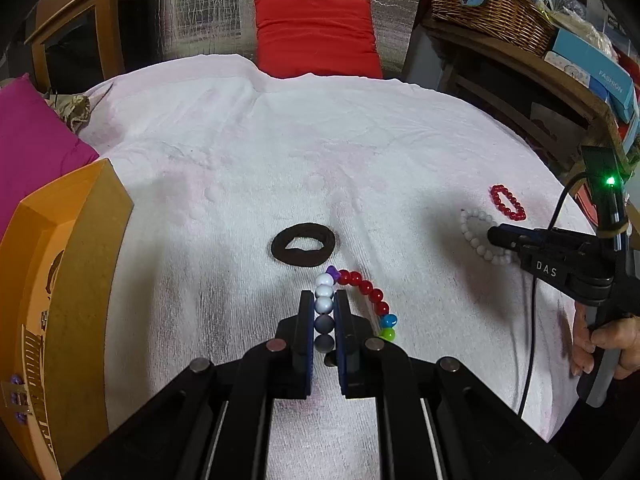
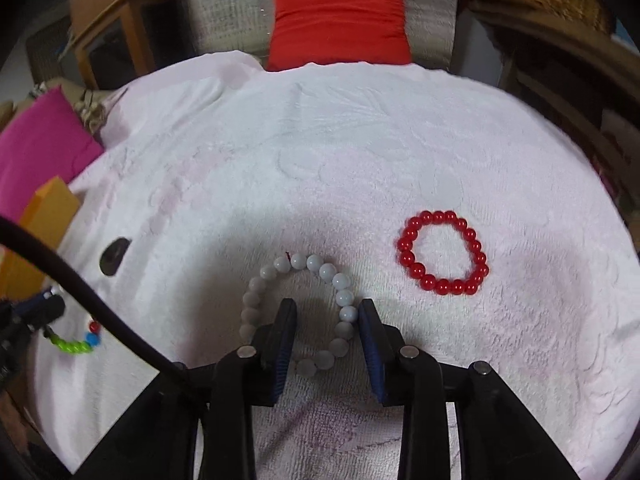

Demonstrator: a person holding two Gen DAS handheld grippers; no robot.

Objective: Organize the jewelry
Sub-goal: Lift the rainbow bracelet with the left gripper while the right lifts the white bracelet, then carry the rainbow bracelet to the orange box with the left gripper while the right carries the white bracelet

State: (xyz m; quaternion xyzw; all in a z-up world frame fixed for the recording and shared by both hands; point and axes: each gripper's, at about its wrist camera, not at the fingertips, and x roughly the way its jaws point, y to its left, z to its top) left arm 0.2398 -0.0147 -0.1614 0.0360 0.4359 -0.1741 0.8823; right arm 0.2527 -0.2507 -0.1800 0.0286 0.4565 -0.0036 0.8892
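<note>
Your left gripper [image 1: 323, 304] is pinched on the multicoloured bead bracelet [image 1: 352, 300], its 2 blue-padded fingers [image 1: 306, 320] pressed against the white and grey beads, with the red, blue and green beads looping out to the right onto the pale pink terry towel [image 1: 240, 184]. Your right gripper [image 2: 326, 320] sits low over the white round-bead bracelet [image 2: 304, 312]; the jaws stand apart, the right pad beside the bracelet's right arc and the left pad inside the loop, and whether either pad presses on a bead you cannot tell from this view. That bracelet lies flat on the towel. Just beyond your left gripper lies a black fabric hair tie [image 1: 302, 245], flat, apart from the beads. Right of the white bracelet and clear of it lies a red glossy bead bracelet [image 2: 442, 258], a closed ring. At your left edge stands an orange cardboard box [image 1: 72, 288] with a raised rim. Further back, a magenta cushion [image 1: 32, 140] on the left, a red cushion [image 1: 316, 36] at the towel's far edge, and a wicker basket [image 1: 488, 4] on a wooden shelf, far right.
</note>
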